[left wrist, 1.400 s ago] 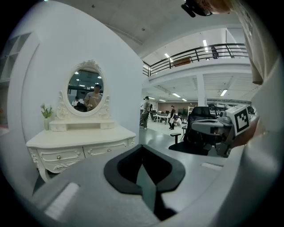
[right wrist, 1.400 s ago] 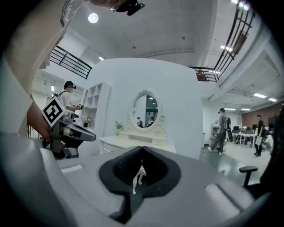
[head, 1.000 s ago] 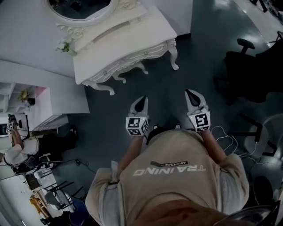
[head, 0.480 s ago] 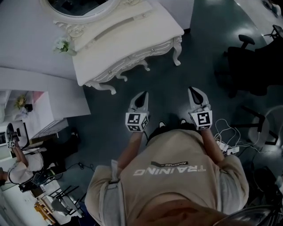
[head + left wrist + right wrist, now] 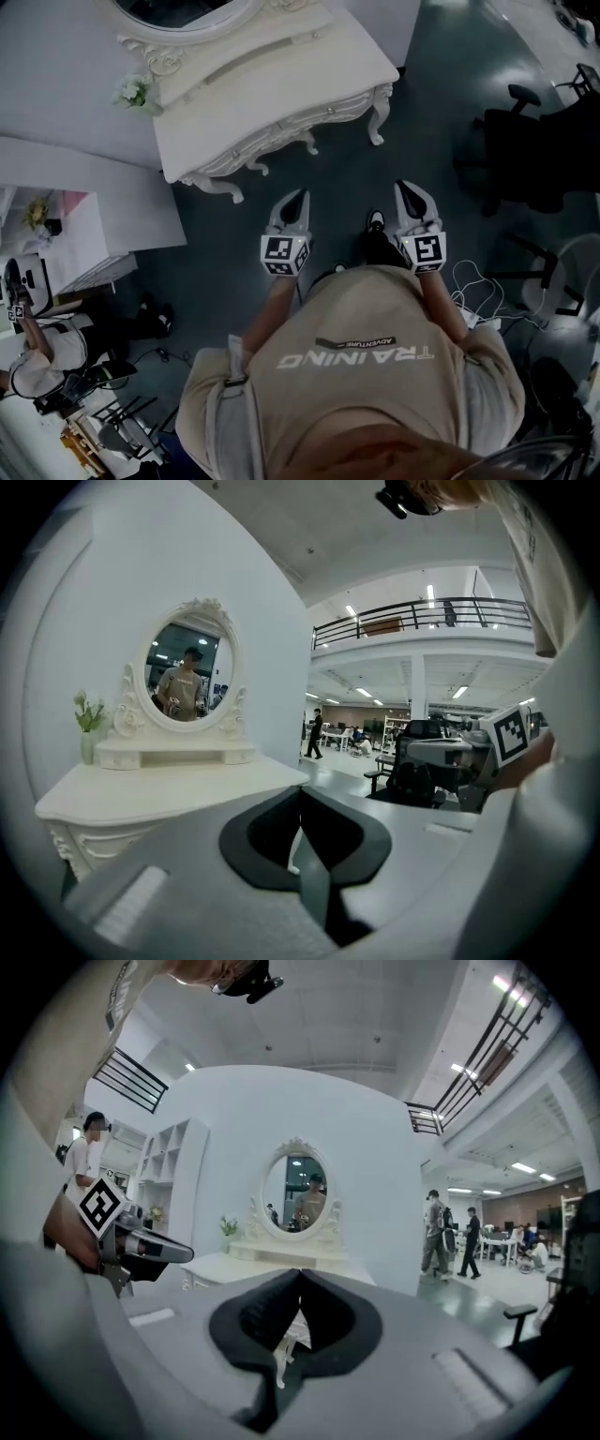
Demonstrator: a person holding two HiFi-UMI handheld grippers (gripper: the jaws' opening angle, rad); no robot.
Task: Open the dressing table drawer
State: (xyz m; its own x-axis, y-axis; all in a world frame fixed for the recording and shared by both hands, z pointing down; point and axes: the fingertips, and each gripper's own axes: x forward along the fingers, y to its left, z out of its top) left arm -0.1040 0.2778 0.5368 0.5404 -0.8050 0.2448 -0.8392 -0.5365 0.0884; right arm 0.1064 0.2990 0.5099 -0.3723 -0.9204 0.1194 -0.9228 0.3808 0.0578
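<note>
L gripper (image 5: 298, 197) & R gripper (image 5: 405, 187): jaws pressed together on both, nothing btwn them, held side by side over the floor. Dressing table (image 5: 272, 89) stands far-left vs. the wall, well apart from both. Its drawer (image 5: 281, 129) sits flush, closed.

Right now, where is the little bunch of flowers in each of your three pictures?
Head view: the flowers are in the upper left, at the back left corner of the dressing table.
Left gripper view: far left, at mid height.
Right gripper view: small, just left of centre.
Shared landmark: the oval mirror, which stands just right of the flowers in both gripper views.
</note>
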